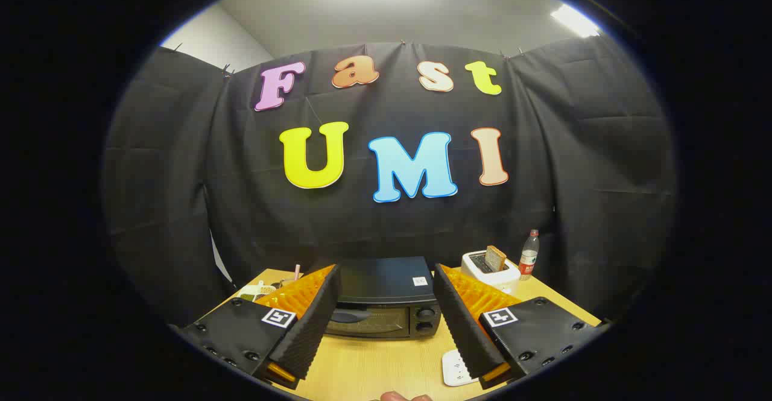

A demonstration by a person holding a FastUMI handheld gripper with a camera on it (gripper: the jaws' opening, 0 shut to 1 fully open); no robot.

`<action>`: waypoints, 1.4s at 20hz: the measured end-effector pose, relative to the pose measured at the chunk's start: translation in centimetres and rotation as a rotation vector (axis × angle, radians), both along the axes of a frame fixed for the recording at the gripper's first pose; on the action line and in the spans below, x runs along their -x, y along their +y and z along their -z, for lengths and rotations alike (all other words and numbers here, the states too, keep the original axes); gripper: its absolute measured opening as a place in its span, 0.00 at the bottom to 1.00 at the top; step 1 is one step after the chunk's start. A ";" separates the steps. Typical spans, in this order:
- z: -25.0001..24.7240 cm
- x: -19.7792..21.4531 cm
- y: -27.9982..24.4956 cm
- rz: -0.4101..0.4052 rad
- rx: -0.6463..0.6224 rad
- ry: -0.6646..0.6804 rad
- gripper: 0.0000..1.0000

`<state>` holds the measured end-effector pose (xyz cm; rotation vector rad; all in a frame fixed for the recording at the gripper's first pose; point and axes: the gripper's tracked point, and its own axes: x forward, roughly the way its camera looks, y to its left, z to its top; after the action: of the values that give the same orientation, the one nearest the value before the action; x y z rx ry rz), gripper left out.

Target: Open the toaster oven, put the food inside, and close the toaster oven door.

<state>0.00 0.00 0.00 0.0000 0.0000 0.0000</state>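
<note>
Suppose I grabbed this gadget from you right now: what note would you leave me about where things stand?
Gripper: open, holding nothing, fingers spread wide.
Toaster oven: on the wooden table, just ahead between the fingers, door shut, handle facing you.
Food: a slice of bread stands in the white toaster beyond the right finger, beside a bottle.
Done: nothing yet.
Left: open the door, put food inside, close the door.
</note>
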 end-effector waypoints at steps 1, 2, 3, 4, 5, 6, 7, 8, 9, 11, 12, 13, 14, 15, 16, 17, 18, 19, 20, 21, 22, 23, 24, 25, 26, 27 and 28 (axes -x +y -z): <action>0.0 0.2 -0.3 0.007 0.003 0.001 0.97; 0.2 0.3 -0.6 0.013 0.003 0.000 0.97; 0.1 0.5 -0.9 0.020 -0.001 -0.002 0.97; 0.1 0.8 -0.9 0.023 -0.006 -0.006 0.97; 0.1 0.7 -0.9 0.025 -0.007 -0.008 0.97; 0.3 0.8 -0.9 0.025 -0.003 -0.006 0.97; 0.4 0.8 -0.9 0.024 0.002 -0.002 0.97; 0.4 0.9 -1.0 0.023 0.008 0.000 0.97; 0.3 0.9 -1.0 0.023 0.013 -0.001 0.97; 0.1 1.1 -1.0 0.021 0.016 -0.003 0.97; 0.2 1.2 -1.0 0.019 0.018 -0.002 0.97; 0.3 1.2 -0.9 0.015 0.023 -0.001 0.97; 0.3 1.3 -0.7 0.010 0.029 0.000 0.97; 0.2 1.4 -0.7 0.007 0.035 0.001 0.97; 0.3 1.4 -0.7 0.005 0.039 0.002 0.97; 0.3 1.4 -0.7 0.003 0.040 0.002 0.97; 0.2 1.5 -0.7 0.002 0.039 0.000 0.97; 0.1 1.4 -0.7 0.001 0.036 -0.003 0.97; 0.1 1.3 -0.7 0.002 0.035 -0.004 0.97; 0.1 1.3 -0.6 0.000 0.036 0.000 0.97; 0.3 1.2 -0.5 -0.004 0.040 0.001 0.97; 0.2 1.2 -0.3 -0.008 0.047 0.002 0.97; 0.2 1.1 0.0 -0.013 0.056 0.001 0.97; 0.1 1.0 0.3 -0.020 0.063 -0.002 0.97; 0.1 0.8 0.7 -0.024 0.069 -0.006 0.97; 0.2 0.6 1.0 -0.027 0.072 -0.005 0.97; 0.4 0.4 1.4 -0.030 0.072 -0.003 0.97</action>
<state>-0.39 1.42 -0.40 -0.0717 -0.0031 0.0299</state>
